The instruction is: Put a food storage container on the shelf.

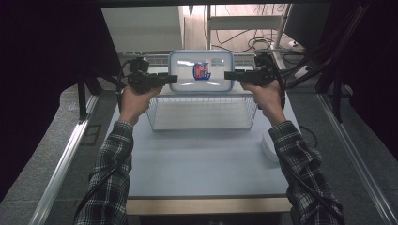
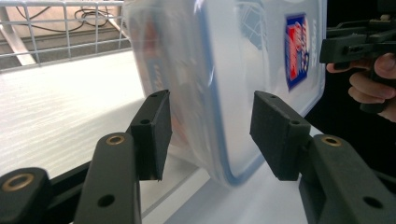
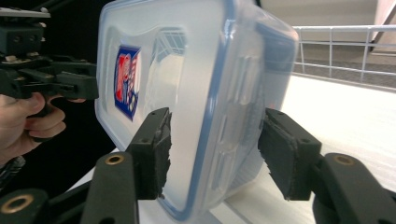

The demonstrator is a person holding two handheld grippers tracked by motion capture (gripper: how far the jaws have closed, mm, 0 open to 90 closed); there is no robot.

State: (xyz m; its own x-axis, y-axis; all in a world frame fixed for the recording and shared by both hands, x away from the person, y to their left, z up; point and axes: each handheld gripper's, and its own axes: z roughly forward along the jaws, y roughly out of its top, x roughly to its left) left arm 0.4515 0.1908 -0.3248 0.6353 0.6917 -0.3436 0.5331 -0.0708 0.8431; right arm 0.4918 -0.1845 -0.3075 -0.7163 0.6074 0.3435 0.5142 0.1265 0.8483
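Note:
A clear plastic container (image 1: 201, 71) with a blue-rimmed lid and a red and blue label stands on edge at the back of a white wire basket (image 1: 155, 119), its lid facing me. My left gripper (image 1: 173, 78) straddles its left side. In the left gripper view the jaws (image 2: 210, 130) stand either side of the container (image 2: 224, 70) with small gaps. My right gripper (image 1: 227, 75) straddles the right side. There too the pads (image 3: 280, 154) stand off the container (image 3: 196, 93). Its lower corner rests on the white floor.
The basket sits at the far end of a pale blue table (image 1: 202, 159). A white flat object (image 1: 270, 147) lies near the right edge. Wire walls (image 2: 65, 32) rise behind the container. Dark curtains hang at both sides, and cables and a shelf frame (image 1: 244, 23) lie beyond.

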